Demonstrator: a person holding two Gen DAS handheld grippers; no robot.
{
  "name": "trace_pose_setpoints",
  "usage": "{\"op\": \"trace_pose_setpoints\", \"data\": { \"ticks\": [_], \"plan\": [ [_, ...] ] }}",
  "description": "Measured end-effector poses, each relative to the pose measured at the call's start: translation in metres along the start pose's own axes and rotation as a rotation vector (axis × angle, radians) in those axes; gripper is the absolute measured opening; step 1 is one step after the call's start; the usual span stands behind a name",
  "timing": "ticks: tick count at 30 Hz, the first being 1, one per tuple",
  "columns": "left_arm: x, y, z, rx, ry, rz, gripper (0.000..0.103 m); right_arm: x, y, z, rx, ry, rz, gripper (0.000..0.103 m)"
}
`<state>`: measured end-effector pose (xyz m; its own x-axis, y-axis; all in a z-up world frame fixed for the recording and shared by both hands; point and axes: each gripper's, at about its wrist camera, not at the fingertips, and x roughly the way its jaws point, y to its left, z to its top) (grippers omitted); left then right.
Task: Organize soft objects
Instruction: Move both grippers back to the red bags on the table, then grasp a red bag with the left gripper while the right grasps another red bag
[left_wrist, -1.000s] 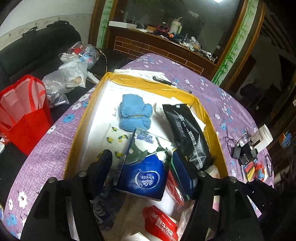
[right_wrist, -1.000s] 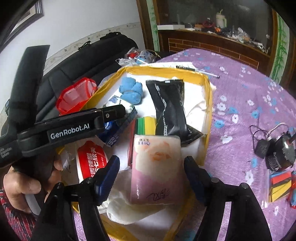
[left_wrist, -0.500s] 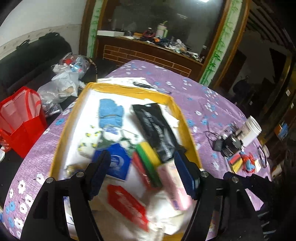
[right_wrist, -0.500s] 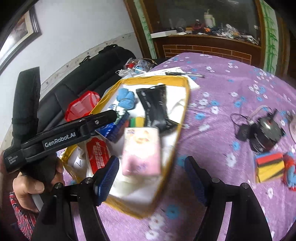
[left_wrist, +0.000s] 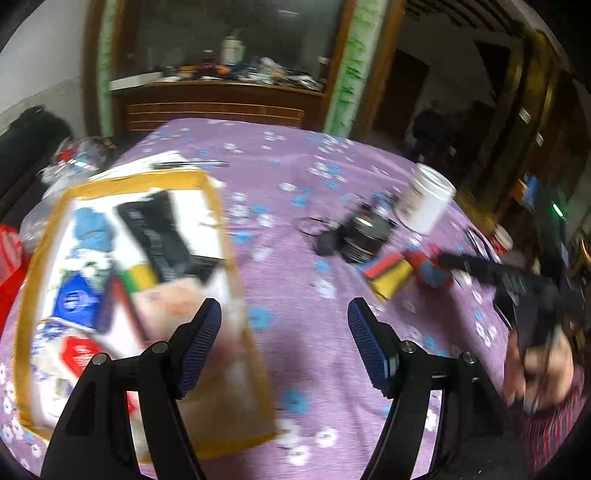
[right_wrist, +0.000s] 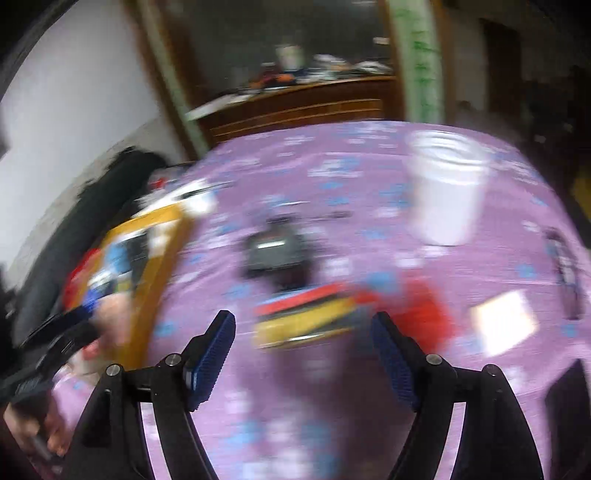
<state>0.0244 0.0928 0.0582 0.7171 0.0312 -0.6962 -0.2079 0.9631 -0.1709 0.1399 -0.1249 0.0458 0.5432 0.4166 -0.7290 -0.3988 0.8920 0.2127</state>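
Observation:
A yellow-rimmed box (left_wrist: 221, 206) on the purple flowered tablecloth holds soft things: a blue towel (left_wrist: 90, 229), a black pouch (left_wrist: 162, 236), a blue tissue pack (left_wrist: 75, 299), a pink tissue pack (left_wrist: 173, 299) and a red pack (left_wrist: 79, 354). My left gripper (left_wrist: 284, 325) is open and empty over the cloth right of the box. My right gripper (right_wrist: 303, 339) is open and empty, just short of a red-yellow sponge stack (right_wrist: 306, 314). That stack (left_wrist: 388, 273) and a red-blue soft thing (left_wrist: 430, 269) also show in the left wrist view. Both views are blurred.
A white jar (left_wrist: 424, 203) and a black device with cables (left_wrist: 362, 232) stand beyond the sponges. A white card (right_wrist: 504, 325) lies at the right. A red bag (left_wrist: 9, 258) and plastic bags sit left of the table. A wooden cabinet is behind.
Both grippers have swung to the right, away from the box and toward the sponges and jar. The box has slid to the left of both views.

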Motion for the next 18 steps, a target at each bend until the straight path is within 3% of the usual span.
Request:
{"op": "trace_pose_setpoints", "data": {
  "ticks": [4,9,13,15,17,18],
  "plan": [
    [0.017,-0.028,-0.003,0.052,0.043,-0.022,0.071,0.017,-0.059,0.012,0.096,0.021,-0.094,0.078],
    [0.032,-0.047,-0.007,0.07,0.082,-0.034,0.07,0.048,-0.076,0.014,0.13,0.067,-0.01,0.078],
    [0.037,-0.053,-0.01,0.094,0.093,-0.032,0.07,0.058,-0.056,0.002,0.066,0.136,0.145,0.08],
    [0.041,-0.053,-0.009,0.089,0.101,-0.032,0.07,0.051,-0.034,-0.005,0.001,0.199,0.341,0.08],
    [0.045,-0.053,-0.008,0.082,0.106,-0.042,0.07,0.039,-0.024,-0.005,-0.015,0.193,0.492,0.078],
    [0.048,-0.054,-0.007,0.08,0.111,-0.044,0.07,0.032,-0.022,-0.004,-0.035,0.167,0.481,0.079]
  ]
}}
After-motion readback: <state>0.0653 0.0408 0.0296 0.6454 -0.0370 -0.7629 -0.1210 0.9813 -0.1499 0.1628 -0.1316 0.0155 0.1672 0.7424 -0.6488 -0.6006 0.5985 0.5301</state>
